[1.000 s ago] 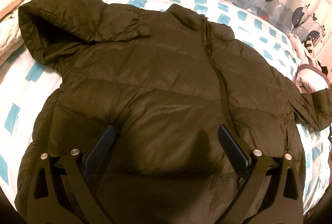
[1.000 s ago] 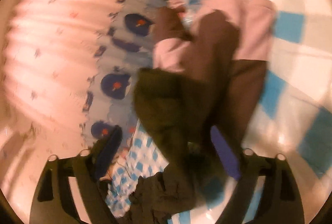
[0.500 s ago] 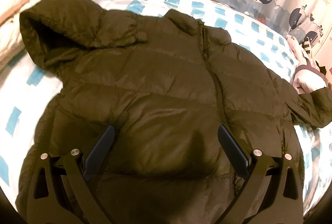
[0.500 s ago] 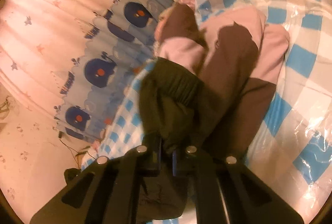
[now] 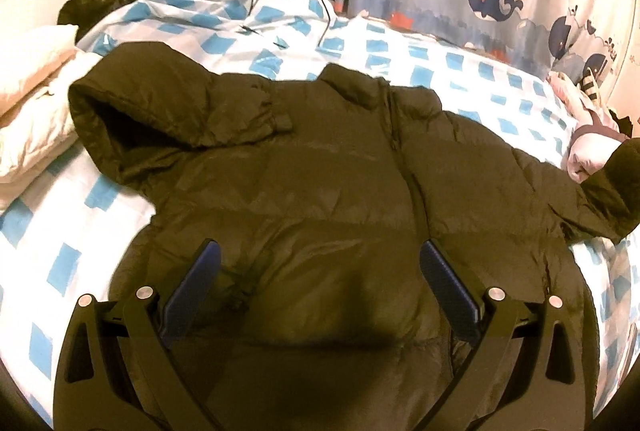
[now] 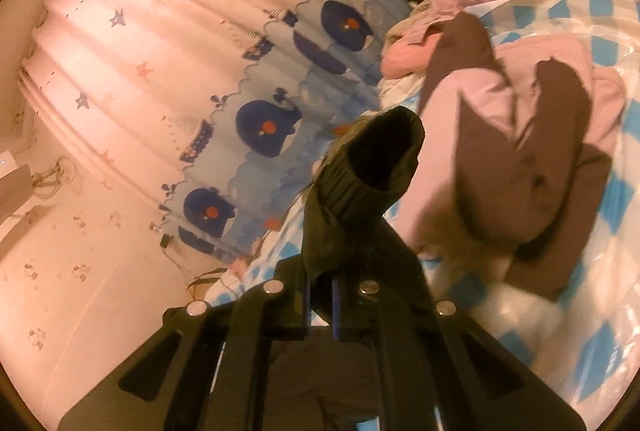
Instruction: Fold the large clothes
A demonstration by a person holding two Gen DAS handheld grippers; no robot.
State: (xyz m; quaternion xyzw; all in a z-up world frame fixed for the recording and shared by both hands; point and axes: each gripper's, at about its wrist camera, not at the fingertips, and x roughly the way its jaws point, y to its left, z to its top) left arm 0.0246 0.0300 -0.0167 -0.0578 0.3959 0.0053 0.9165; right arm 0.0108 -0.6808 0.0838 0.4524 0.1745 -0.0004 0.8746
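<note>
Since a second ago my right gripper (image 6: 320,295) has closed on the sleeve (image 6: 360,187) of the dark puffer jacket (image 5: 320,215) and lifted it; before, its jaws stood wide around the cuff, now they pinch the fabric just behind the cuff, which stands up in front of the fingers. My left gripper (image 5: 320,283) hangs above the jacket's lower front with jaws wide apart and nothing between them. The jacket lies spread, front up, on the blue checked bedsheet (image 5: 460,71), ahead of and below the left gripper, its hood (image 5: 160,103) far to the left. To fold well, I think I should carry the sleeve across the chest, keeping it low and flat so the padding does not bunch. The pink and brown garment (image 6: 520,135) beyond the cuff should not be dragged along.
</note>
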